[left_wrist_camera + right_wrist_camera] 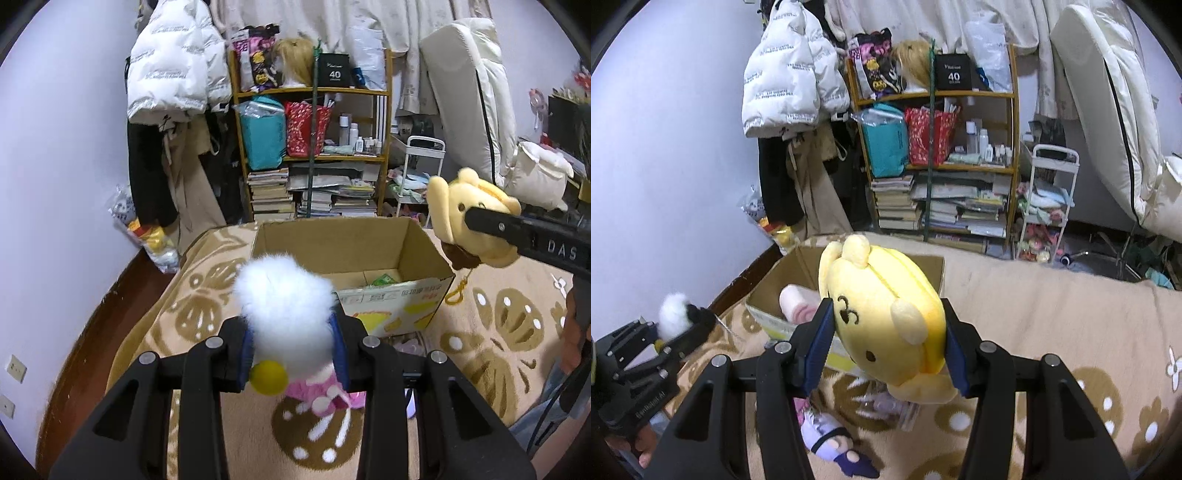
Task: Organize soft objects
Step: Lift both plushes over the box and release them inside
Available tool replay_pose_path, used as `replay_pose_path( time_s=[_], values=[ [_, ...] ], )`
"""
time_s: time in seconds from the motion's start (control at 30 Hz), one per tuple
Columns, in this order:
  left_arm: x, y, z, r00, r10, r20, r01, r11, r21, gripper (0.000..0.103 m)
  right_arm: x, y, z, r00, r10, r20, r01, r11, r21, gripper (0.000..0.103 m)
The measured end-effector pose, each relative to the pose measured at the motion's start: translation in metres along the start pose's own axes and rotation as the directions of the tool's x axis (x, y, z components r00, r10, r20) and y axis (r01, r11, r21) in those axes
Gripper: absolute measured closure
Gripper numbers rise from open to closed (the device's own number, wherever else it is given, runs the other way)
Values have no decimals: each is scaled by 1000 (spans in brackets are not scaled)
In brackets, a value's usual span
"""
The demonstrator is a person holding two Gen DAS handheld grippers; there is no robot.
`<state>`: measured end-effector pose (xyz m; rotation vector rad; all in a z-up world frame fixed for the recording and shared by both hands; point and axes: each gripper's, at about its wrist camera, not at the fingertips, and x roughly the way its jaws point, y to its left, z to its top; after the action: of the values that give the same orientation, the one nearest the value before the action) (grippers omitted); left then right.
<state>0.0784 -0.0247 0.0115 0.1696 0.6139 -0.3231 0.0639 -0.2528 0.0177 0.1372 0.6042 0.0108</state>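
L gripper [293,343] clenched on a fluffy white toy [284,299], blue pads pressed into its sides; a yellow ball [268,377] and pink skirt [317,391] of the toy hang below the pads. In the R wrist view the same gripper [687,322] sits at 9 o'clock, white fluff [673,310] showing at its tip. R gripper [884,345] clamped on a yellow plush toy [886,317], face side turned toward the L pad, a stubby ear pointing at the camera; in the L wrist view that toy [471,218] hangs at 3 o'clock, above the R rim of the box, w/ a brown bit and a yellow cord [458,290] dangling under it.

Cardboard box [391,299] sits open on the beige patterned blanket [498,325], straight ahead at 12 o'clock of the L gripper, just beyond the white toy; in the R wrist view the box [775,280] lies at 10 o'clock behind the yellow toy, a pink-and-white rolled item [798,306] inside. A small doll w/ purple feet [831,439] lies on the blanket at 6 o'clock, below the R gripper.

Backdrop: wooden shelf [314,90] crammed w/ bags, bottles, stacked books at 12 o'clock; white puffer jacket [173,62] hanging at 11; white mattress [476,88] leaning at 2.
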Motion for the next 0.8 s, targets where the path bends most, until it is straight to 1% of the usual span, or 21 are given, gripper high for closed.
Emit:
replay_pose_path(
  time_s=[0.17, 0.27, 0.4, 0.47, 0.57, 0.63, 0.73, 0.8],
  values=[
    [3, -6, 19, 997, 22, 68, -24, 999, 24, 69, 4, 4, 10, 1000, 8, 17, -8, 999, -31, 45],
    [8, -4, 33, 996, 17, 88, -19, 1000, 19, 69, 10, 8, 16, 1000, 14, 25, -13, 999, -42, 45],
    [16, -2, 50, 994, 19, 103, -21, 1000, 17, 69, 16, 7, 24, 998, 43, 42, -42, 999, -23, 45],
    [20, -2, 57, 994, 31, 109, -34, 999, 26, 69, 19, 7, 29, 997, 53, 56, -52, 998, -22, 45],
    [30, 1, 70, 996, 6, 88, -7, 1000, 15, 69, 22, 7, 33, 995, 77, 67, -76, 997, -17, 45],
    [33, 2, 73, 996, 6, 90, -7, 1000, 14, 69, 26, 6, 35, 993, 94, 72, -94, 996, -3, 45],
    [44, 1, 77, 996, 4, 91, -8, 999, 42, 68, 30, 4, 38, 991, 99, 90, -100, 995, 6, 45],
    [53, 1, 75, 997, 9, 82, -14, 998, 69, 68, 36, 4, 38, 993, 86, 84, -86, 996, 0, 45]
  ],
)
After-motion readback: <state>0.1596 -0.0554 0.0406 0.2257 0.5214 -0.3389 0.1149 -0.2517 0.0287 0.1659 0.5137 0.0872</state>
